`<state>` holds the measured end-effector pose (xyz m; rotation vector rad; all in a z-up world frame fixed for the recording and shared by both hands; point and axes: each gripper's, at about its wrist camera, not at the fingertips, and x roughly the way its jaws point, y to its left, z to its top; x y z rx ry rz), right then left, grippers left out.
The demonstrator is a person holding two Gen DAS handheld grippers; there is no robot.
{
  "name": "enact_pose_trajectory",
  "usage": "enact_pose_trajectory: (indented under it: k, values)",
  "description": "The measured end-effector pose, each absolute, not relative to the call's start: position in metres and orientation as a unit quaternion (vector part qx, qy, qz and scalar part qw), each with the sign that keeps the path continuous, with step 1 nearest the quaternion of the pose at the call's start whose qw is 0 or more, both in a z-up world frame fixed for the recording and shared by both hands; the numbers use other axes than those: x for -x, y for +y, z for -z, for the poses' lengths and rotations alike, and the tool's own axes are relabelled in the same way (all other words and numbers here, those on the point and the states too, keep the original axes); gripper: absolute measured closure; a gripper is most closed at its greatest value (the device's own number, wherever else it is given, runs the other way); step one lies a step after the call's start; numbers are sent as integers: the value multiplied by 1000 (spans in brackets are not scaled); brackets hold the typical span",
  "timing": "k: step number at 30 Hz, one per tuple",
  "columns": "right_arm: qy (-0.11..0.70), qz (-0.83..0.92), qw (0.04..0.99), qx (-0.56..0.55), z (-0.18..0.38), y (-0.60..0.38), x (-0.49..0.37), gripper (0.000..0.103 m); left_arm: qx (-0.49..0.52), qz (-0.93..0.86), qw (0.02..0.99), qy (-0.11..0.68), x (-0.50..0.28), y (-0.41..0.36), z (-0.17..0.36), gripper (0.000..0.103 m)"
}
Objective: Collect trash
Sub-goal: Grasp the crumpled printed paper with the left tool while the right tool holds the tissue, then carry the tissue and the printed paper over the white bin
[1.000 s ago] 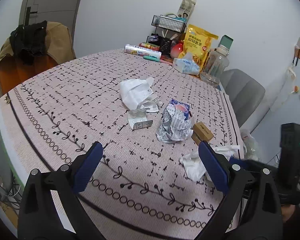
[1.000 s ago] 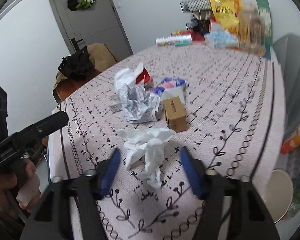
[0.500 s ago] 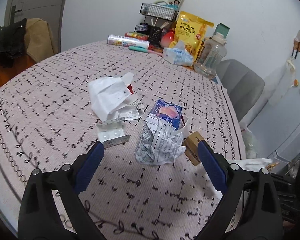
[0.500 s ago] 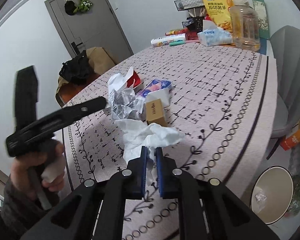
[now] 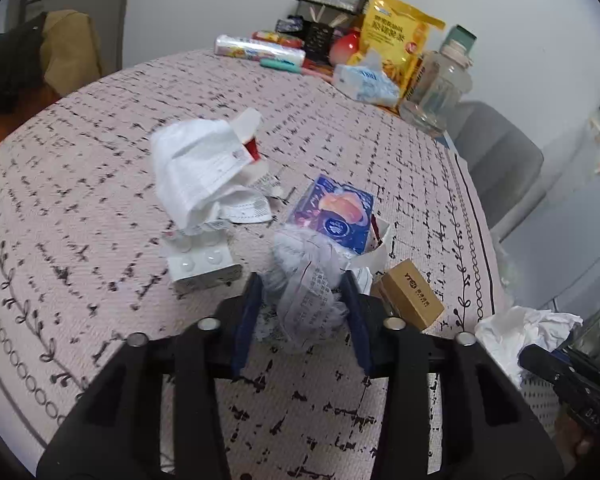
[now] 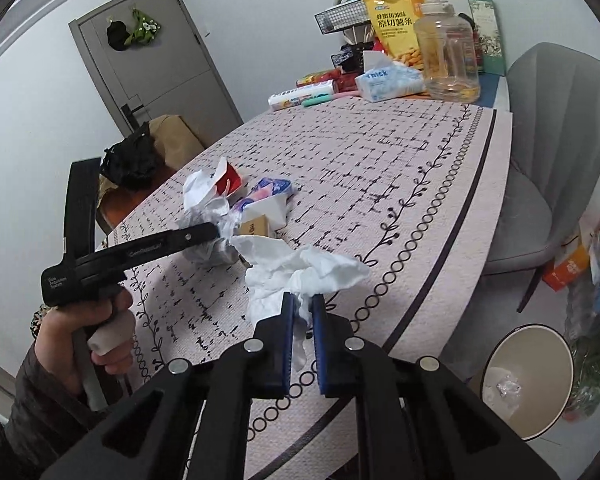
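Observation:
A crumpled printed paper [image 5: 312, 312] lies on the patterned table [image 5: 80, 208]. My left gripper [image 5: 301, 280] is closing on it, and both blue pads touch its sides. In the right wrist view that gripper [image 6: 216, 232] shows from the side at the paper [image 6: 210, 254], held by a hand. My right gripper [image 6: 302, 308] is shut on a white tissue [image 6: 300, 268], lifted above the table's near edge. The same tissue [image 5: 516, 328] shows at the lower right of the left wrist view. A beige bin [image 6: 528, 380] stands on the floor at the lower right.
More litter lies beside the paper: a white wrapper [image 5: 196, 168], a blister pack [image 5: 200, 264], a blue carton [image 5: 336, 216], a small brown box [image 5: 412, 296]. A yellow bag [image 5: 396, 40], clear jar [image 5: 436, 88] and tissue pack [image 5: 364, 84] stand at the back. A grey chair [image 6: 560, 152] stands right.
My left gripper moved forward over the table to the crumpled paper and its jaws narrowed around it. My right gripper shut on the white tissue and lifted it toward the table's edge.

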<state>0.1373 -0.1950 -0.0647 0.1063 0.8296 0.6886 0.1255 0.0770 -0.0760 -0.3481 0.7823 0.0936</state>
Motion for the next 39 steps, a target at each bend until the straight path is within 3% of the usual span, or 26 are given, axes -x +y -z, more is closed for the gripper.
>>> enact_pose_trajectory:
  k: [16,39]
  values:
    - [370,-319,871,-51,46,-198,-134,93,163,-55,936,309,-73,82,24,75]
    - [354,-184,911,-108,49,-330,-151,93,101,65,942,312,-138,-67,-3,75]
